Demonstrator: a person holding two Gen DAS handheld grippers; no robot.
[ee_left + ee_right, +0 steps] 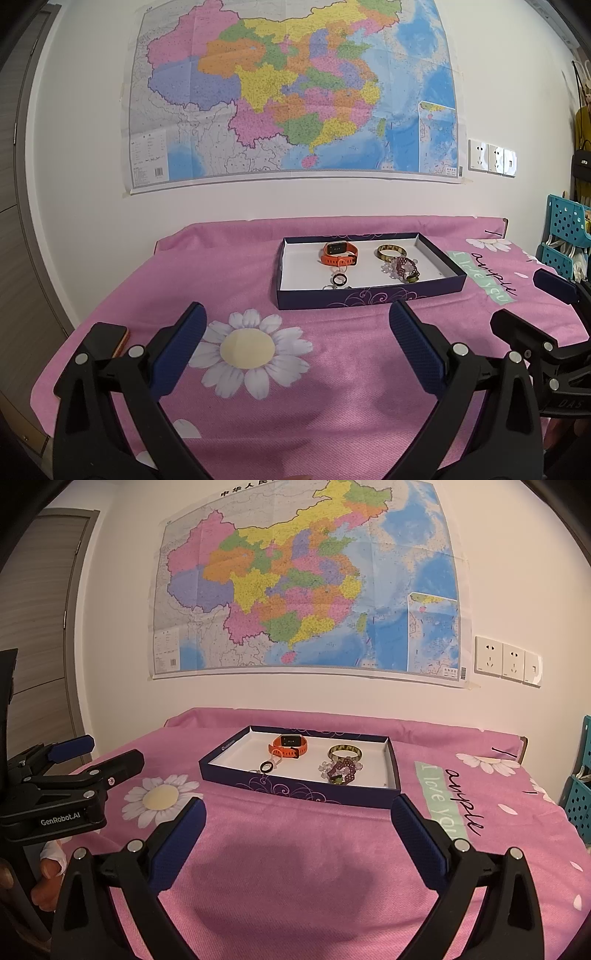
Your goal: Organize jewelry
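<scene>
A shallow dark purple box [364, 298] [295, 789] with a white inside sits on the pink cloth. In it lie an orange watch [339, 253] [289, 746], a brown-yellow bangle [391, 252] [344, 752], a purple beaded bracelet [404, 269] [341, 770] and small rings [339, 280] [266, 767]. My left gripper [297, 325] is open above the cloth, short of the box's near wall, with nothing between its fingers. My right gripper [297, 814] is open too, likewise near the box's front wall. Each gripper shows in the other's view, the right gripper [524, 295] and the left gripper [114, 751].
The pink cloth [332, 369] [314, 867] with daisy prints covers the table, which stands against a wall with a large map [291, 88] and sockets [506, 661]. Teal baskets [563, 236] stand at the right. A hand [48, 882] shows at the left edge, near a door [37, 627].
</scene>
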